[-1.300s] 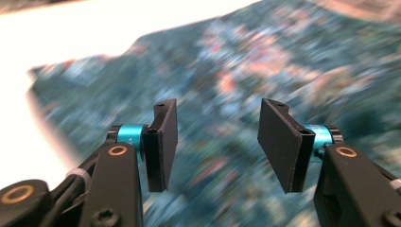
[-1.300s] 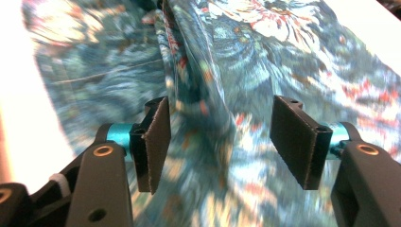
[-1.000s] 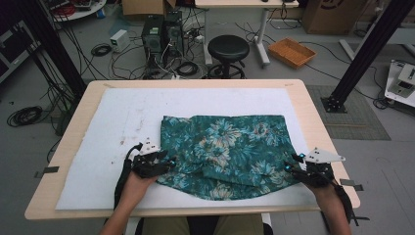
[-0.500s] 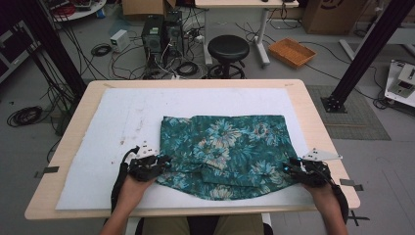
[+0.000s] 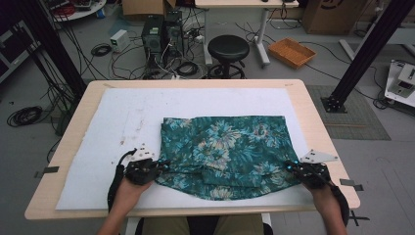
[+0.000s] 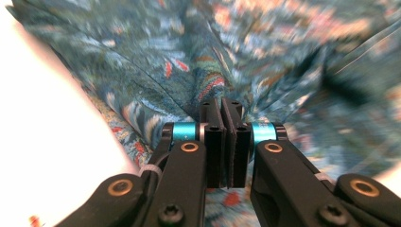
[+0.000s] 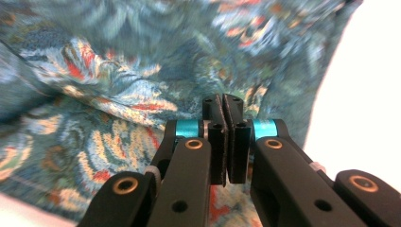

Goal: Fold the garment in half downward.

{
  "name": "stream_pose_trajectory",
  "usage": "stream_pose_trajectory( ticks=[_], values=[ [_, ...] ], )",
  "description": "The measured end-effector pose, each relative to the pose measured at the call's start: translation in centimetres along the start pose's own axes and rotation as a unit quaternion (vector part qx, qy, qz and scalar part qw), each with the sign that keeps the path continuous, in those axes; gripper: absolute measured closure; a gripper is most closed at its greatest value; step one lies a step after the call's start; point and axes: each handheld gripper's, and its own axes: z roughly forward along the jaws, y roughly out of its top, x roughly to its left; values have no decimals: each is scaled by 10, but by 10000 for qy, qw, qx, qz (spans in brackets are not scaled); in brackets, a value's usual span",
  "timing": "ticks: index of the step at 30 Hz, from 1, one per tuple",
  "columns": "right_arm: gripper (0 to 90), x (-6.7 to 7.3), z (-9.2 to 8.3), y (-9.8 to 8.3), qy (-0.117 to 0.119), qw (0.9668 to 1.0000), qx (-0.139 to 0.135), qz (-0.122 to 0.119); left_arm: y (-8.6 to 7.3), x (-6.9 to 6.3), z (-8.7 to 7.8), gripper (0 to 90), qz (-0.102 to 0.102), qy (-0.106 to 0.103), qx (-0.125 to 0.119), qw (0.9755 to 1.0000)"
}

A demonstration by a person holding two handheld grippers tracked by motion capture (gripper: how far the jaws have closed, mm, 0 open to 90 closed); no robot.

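In the high view, a light wooden table [image 5: 313, 105] carries a white padded mat [image 5: 112, 122] with some small dark marks on its left part. On the mat lies a teal floral cloth [image 5: 227, 147], folded, towards the right and near edge. Behind the table the grey floor holds a black round stool [image 5: 228, 49], computer towers [image 5: 159, 34] with many cables, and an orange tray [image 5: 293, 52]. The left gripper [image 5: 159, 168] sits at the cloth's near left corner and the right gripper [image 5: 292, 169] at its near right corner. Compared with one second ago, both hands are almost in the same place, but the jaws of both have just been closing, with cloth between them, and the near edge of the cloth looks a little more gathered.

In the left gripper view, the left gripper [image 6: 226, 142] has its jaws pressed together, pinching a fold of the floral cloth [image 6: 156, 61]; the white mat [image 6: 42, 142] is at the left.

In the right gripper view, the right gripper [image 7: 226, 137] is likewise clamped on the cloth [image 7: 94, 94], with the mat [image 7: 364, 94] at the right.

I can read no writing or brand.
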Motion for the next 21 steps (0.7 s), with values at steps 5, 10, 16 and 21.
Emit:
stream_pose_trajectory(
  ticks=[5,10,16,21],
  values=[
    [895,-4,-21,4,103,9999,-82,73,-2,0,-11,877,-153,-362,-106,9992],
    [649,1,-11,4,-236,9996,123,85,-7,-1,0,581,-170,-38,-40,9998],
    [532,43,1,28,1031,9912,-652,-511,-6,5,-1,462,-46,448,-568,9974],
    [546,84,27,47,2127,9672,-593,-1254,-5,11,2,376,-23,529,-717,9960]
  ],
)
